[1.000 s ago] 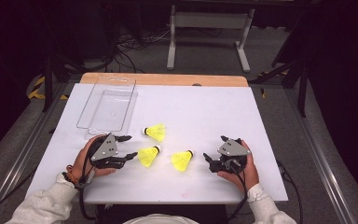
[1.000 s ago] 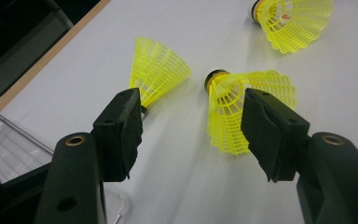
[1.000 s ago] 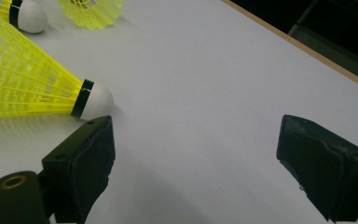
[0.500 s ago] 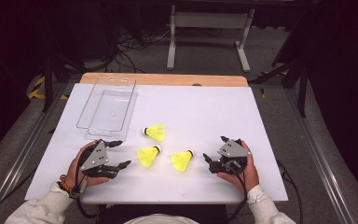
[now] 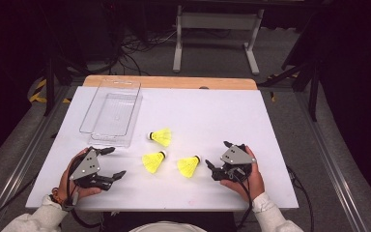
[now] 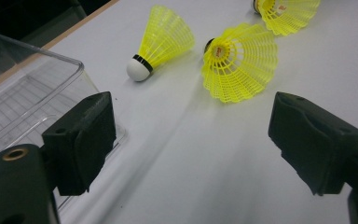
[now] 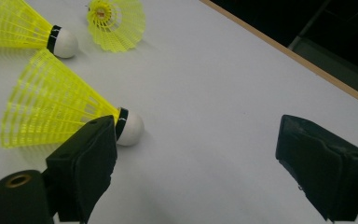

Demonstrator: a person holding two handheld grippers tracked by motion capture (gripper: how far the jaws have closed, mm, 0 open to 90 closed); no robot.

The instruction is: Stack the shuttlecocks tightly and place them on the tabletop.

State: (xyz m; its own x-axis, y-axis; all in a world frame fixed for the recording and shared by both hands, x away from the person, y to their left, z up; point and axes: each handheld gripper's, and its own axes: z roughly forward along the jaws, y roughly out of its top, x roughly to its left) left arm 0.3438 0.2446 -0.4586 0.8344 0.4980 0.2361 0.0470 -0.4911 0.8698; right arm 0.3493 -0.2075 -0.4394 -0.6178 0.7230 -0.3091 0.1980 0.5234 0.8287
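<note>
1. Left claw point(image 5: 112, 162) sits low at the table's near-left corner, jaws wide and just been opening, nothing between them. The clear plastic rectangular tray point(image 5: 110, 112) is just beyond it; in the left gripper view the tray's near corner point(image 6: 70, 70) is right beside one jaw.
2. Likely step: pick up the nearest yellow plastic shuttlecock w/ white cork tip, the middle one point(image 5: 153, 161), which lies on its side, cork toward the right, well apart from the claw. Best approach, I'd say: come in along the table, keep the jaws as wide as they are, straddle the skirt near the cork end and close gently; the mesh skirt looks soft and would crush or spring out if pinched hard.
3. Watch the tray edge on the way. Swinging the left claw wide could knock it, and it looks light enough to slide.
4. Far shuttlecock point(image 5: 161, 137) lies between tray and middle one, cork toward the tray; near enough to be nudged and roll.
5. Right shuttlecock point(image 5: 189, 166) lies just beside the right claw point(image 5: 217, 157), cork pointing at it; in the right gripper view the cork point(image 7: 130, 128) is beside one jaw.
6. Right claw is wide too, empty, resting near the table's point(image 5: 251, 121) near-right edge. Rest of the white table is bare; wooden strip point(image 5: 174, 82) along the far edge.
</note>
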